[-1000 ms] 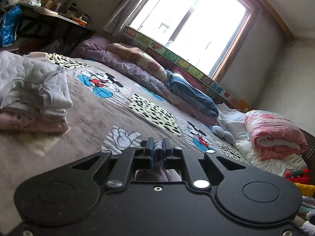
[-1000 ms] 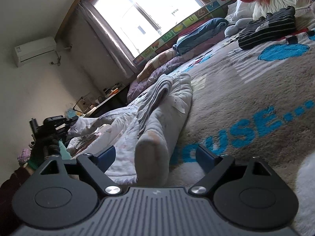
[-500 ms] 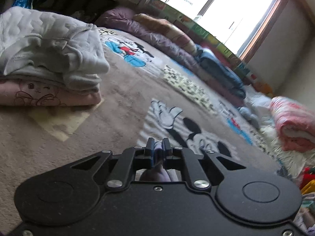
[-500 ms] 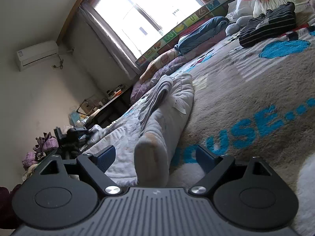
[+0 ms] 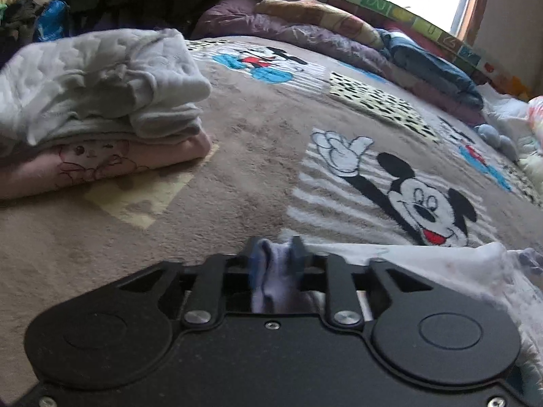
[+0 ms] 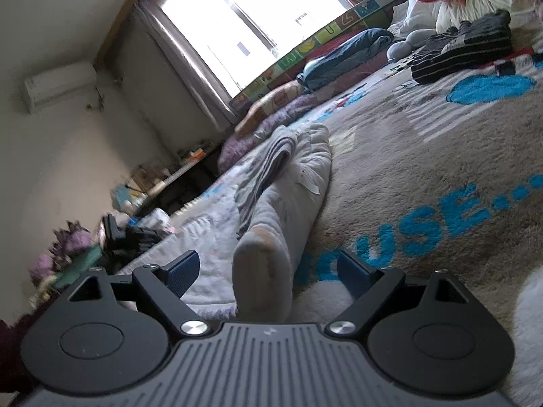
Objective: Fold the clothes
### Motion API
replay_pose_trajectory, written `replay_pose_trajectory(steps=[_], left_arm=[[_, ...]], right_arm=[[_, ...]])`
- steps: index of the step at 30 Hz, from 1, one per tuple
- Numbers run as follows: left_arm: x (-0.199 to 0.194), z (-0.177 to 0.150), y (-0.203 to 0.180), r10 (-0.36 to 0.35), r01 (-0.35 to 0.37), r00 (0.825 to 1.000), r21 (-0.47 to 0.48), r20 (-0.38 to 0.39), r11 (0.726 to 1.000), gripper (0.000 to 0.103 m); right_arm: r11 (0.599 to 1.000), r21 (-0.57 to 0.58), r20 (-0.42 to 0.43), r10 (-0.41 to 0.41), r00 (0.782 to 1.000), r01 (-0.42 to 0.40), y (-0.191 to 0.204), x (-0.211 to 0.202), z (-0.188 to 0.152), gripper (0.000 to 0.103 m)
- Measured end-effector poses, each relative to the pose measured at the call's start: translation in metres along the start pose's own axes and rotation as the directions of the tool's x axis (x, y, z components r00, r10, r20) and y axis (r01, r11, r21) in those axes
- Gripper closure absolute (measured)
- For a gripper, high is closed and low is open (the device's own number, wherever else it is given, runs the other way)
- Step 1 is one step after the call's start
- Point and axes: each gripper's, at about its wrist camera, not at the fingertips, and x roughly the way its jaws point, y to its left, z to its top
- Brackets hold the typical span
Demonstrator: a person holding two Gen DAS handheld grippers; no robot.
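Left wrist view: left gripper point(image 5: 275, 252) jaws clenched on white garment point(image 5: 424, 264) edge; right gripper point(image 6: 268, 271) jaws spread astride its sleeve; best kept taut, laid flat on bed point(image 5: 254, 142).

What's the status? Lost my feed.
Left claw shut on white garment. Right claw open around its leg cuff. Folded stack off to the left, nothing blocking.
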Motion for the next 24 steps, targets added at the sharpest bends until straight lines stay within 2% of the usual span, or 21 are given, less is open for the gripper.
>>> replay_pose_trajectory(steps=[1,3,5,9,13,16,20,22,24], left_arm=[[-0.006,0.0,-0.003,0.034,-0.034,0.999,0.018,0.013,0.999,0.048],[-0.018,-0.001,-0.009,0.095,-0.097,0.994,0.059,0.045,0.993,0.046],[-0.031,-0.003,-0.014,0.112,-0.118,0.991,0.081,0.072,0.99,0.046],[-0.058,-0.008,-0.027,0.085,-0.093,0.989,0.068,0.12,0.993,0.042],[-0.084,-0.014,-0.048,-0.041,0.032,0.99,0.072,0.136,0.997,0.042],[-0.111,-0.023,-0.067,-0.141,0.126,0.979,0.107,0.147,0.986,0.042],[-0.143,-0.043,-0.086,-0.215,0.203,0.968,0.097,0.127,0.974,0.042],[-0.157,-0.056,-0.097,-0.258,0.246,0.96,0.114,0.107,0.963,0.042],[-0.172,-0.073,-0.104,-0.283,0.268,0.954,0.135,0.102,0.954,0.042]], right_arm=[[1.0,-0.007,-0.013,-0.017,1.0,0.017,0.003,0.0,0.001,0.015],[0.999,-0.003,-0.03,-0.049,0.998,0.049,0.01,-0.002,0.005,0.015],[0.997,-0.02,-0.044,-0.07,0.997,0.069,0.02,-0.01,0.007,0.015],[0.997,-0.062,-0.027,-0.056,0.998,0.054,0.04,-0.032,0.012,0.015],[0.991,-0.057,0.047,-0.117,0.992,0.12,0.052,-0.046,0.025,0.015],[0.985,-0.023,0.072,-0.166,0.983,0.168,0.055,-0.04,0.041,0.015],[0.975,-0.049,0.043,-0.214,0.976,0.216,0.061,-0.015,0.062,0.018],[0.965,-0.053,0.0,-0.258,0.966,0.258,0.057,0.005,0.072,0.024],[0.952,-0.066,-0.029,-0.301,0.953,0.299,0.053,0.023,0.08,0.026]])
